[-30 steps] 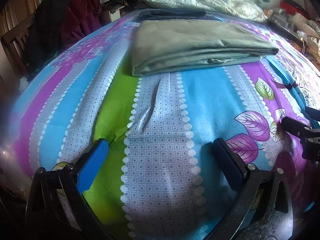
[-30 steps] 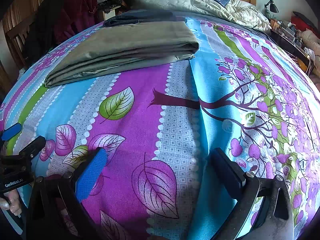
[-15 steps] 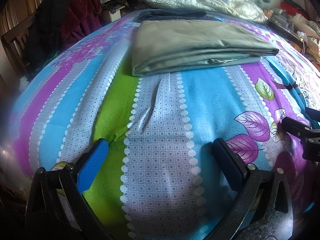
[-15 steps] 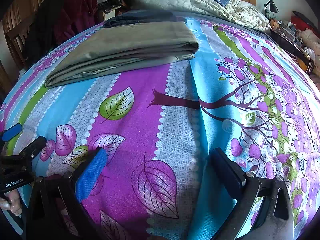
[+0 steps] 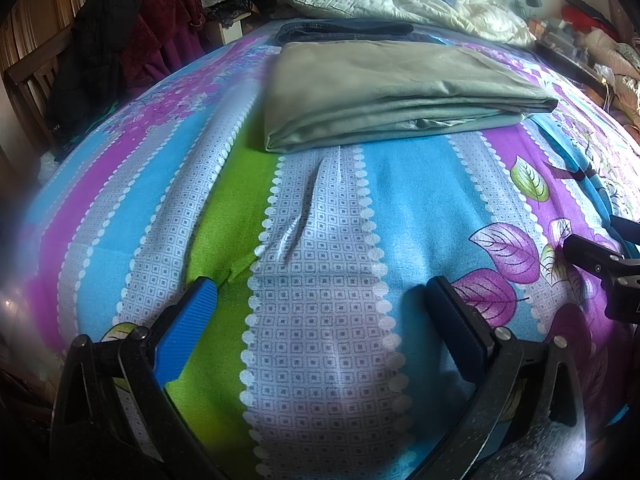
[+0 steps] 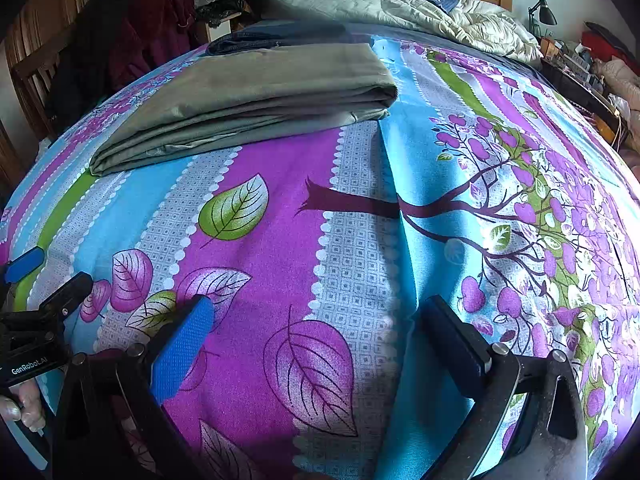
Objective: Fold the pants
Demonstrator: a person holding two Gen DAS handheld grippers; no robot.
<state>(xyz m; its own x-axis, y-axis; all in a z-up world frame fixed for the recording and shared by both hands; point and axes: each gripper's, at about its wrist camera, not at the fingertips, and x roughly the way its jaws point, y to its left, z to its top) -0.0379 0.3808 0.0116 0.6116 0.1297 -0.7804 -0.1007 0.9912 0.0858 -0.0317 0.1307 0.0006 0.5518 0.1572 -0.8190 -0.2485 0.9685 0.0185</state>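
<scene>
Nothing moved since earlier frames: both tongs, left (image 5: 320,312) and right (image 6: 316,332), spread wide and empty, well short of folded olive pants (image 5: 384,92) mid-bed; risk: snagging the bedsheet (image 5: 320,240) wrinkle just beside pants' near edge.

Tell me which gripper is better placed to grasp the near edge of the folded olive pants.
Left gripper: the olive pants lie straight ahead of it. For the right gripper, they sit off to the left.

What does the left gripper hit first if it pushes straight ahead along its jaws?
Probably the bedsheet itself, bulging up right ahead of the open left gripper. If it clears that, the folded olive pants lie next in line. Fisheye depth is unclear.
</scene>
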